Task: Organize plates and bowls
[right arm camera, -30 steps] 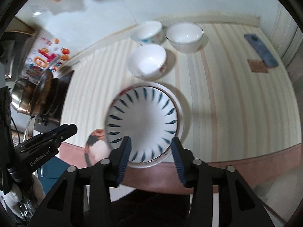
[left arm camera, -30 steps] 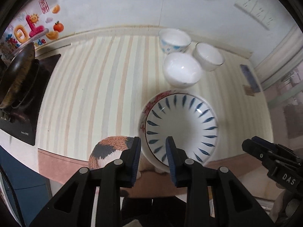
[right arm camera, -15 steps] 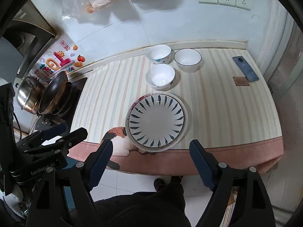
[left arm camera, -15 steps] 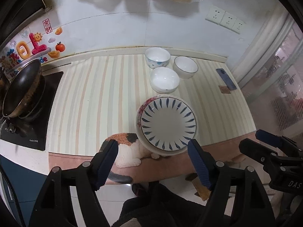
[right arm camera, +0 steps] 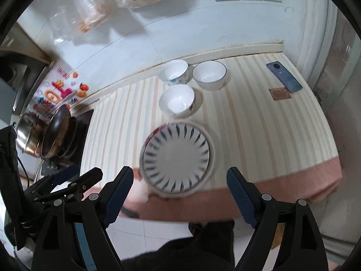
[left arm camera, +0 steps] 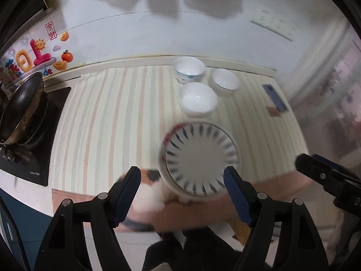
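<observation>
Both grippers wide apart, holding nothing, above the stacked plates.

My left gripper (left arm camera: 181,194) and right gripper (right arm camera: 178,196) hang over the plates (right arm camera: 177,158), stacked at the counter's (right arm camera: 259,124) near edge, with three bowls (right arm camera: 177,100) at 12 o'clock. I judge the china stiff, glossy, slippery and breakable, so I'd pinch the bottom plate's rim at 6 o'clock.

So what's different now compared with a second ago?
Both the left hand-held gripper and the right hand-held gripper went from nearly shut, close over the blue-patterned plate, to wide open and drawn back from it; neither holds anything. The plate stays stacked at the counter's front edge, and the three bowls, the nearest one included, haven't moved.
</observation>
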### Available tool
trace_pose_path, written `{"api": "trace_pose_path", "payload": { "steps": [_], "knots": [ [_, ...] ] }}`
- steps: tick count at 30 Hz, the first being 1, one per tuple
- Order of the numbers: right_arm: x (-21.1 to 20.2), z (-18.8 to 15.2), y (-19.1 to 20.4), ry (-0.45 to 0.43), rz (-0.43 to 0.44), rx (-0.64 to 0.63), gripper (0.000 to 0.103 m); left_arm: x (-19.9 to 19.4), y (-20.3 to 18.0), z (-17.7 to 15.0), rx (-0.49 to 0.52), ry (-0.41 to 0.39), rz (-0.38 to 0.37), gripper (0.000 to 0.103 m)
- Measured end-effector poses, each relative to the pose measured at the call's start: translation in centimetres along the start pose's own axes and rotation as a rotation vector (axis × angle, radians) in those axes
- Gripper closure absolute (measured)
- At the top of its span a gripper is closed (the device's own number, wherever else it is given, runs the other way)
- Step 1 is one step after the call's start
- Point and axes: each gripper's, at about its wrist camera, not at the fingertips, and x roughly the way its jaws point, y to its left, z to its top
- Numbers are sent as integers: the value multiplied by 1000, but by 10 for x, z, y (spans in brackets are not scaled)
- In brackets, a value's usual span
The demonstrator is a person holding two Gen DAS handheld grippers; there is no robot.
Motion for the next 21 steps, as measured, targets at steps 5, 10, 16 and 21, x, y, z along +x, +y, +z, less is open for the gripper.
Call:
{"api": "trace_pose_path", "payload": {
  "steps": [5,10,16,21],
  "knots": [
    [73,49,-21,62,85,21,16,69,9,55,-86,53,21,28],
    [160,98,-42,132,132,1,17,141,15,101,-159,124,10,30],
    [257,145,-65,227,186,26,39,230,17,138,-200,233,-19,54],
    [312,164,-70,292,247,49,75,275,15,147,-183,284,-34,81]
  ]
}}
